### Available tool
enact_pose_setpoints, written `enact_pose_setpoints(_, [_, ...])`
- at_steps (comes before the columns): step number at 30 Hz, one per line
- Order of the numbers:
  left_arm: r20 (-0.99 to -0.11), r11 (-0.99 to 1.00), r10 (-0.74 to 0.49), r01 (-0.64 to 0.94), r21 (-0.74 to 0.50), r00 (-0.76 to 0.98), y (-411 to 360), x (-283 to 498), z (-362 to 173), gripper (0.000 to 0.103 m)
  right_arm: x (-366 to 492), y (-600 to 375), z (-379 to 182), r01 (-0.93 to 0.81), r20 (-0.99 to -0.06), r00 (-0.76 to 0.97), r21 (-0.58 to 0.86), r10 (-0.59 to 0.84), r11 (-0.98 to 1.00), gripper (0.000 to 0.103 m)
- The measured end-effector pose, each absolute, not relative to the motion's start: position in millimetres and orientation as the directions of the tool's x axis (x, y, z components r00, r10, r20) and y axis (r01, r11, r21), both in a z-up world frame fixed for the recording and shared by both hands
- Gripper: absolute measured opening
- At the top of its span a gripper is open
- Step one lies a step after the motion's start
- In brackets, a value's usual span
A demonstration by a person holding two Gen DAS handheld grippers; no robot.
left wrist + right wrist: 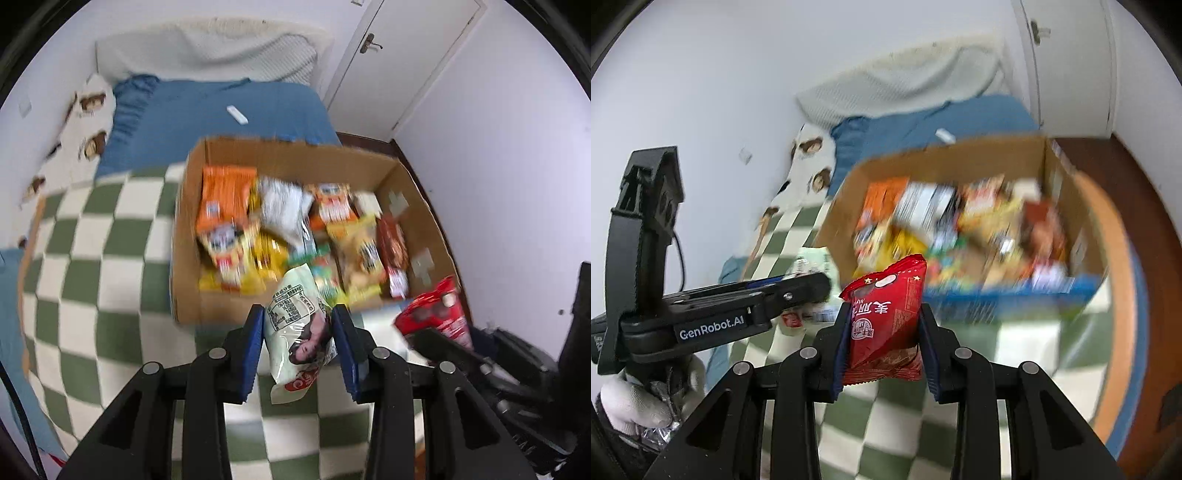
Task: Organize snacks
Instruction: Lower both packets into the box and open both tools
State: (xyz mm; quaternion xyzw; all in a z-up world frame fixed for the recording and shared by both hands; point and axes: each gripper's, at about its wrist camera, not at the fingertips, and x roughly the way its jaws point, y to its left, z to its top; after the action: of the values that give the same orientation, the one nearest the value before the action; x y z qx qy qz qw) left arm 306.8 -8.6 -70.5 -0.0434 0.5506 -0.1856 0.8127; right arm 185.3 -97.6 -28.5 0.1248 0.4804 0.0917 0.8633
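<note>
Two snack packets are held above the checkered blanket (110, 236), one pale green packet (299, 325) clamped in the left gripper (300, 347), one red packet (886, 321) clamped in the right gripper (884, 347), near one snack-filled cardboard box (192, 229).

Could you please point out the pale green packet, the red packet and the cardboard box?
Pale green plastic snack packet (295, 317): left wrist view, printed label.
Red plastic snack packet (886, 317): right wrist view, front face.
Brown cardboard box (188, 258): left wrist view, left wall.
</note>
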Motion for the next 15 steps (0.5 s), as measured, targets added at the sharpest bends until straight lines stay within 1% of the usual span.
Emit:
enact_pose_setpoints(3, [-0.895, 0.945, -0.294, 0.241, -0.22, 0.336, -14.4, 331.4, -77.9, 0.034, 214.8, -109.0, -25.6, -0.018, -0.814, 0.528, 0.277, 0.244, 0.961, 0.036])
enact_pose_setpoints(6, [-0.914, 0.958, -0.245, 0.225, -0.177, 0.324, -15.2, 347.4, -94.1, 0.034, 240.4, -118.8, -35.8, 0.004, -0.838, 0.5, 0.256, 0.22, 0.967, 0.036])
enact_pose_setpoints(11, [-0.939, 0.967, -0.203, 0.205, -0.149, 0.279, -17.3, 358.5, -122.7, 0.034, 267.4, -130.3, -65.9, 0.037, -0.879, 0.422, 0.261, 0.222, 0.965, 0.036])
enact_pose_setpoints(15, [-0.955, 0.971, -0.176, 0.198, -0.13, 0.24, -20.2, 361.3, -142.1, 0.034, 273.6, -135.4, -84.2, 0.056, -0.895, 0.382, 0.273, 0.232, 0.96, 0.036])
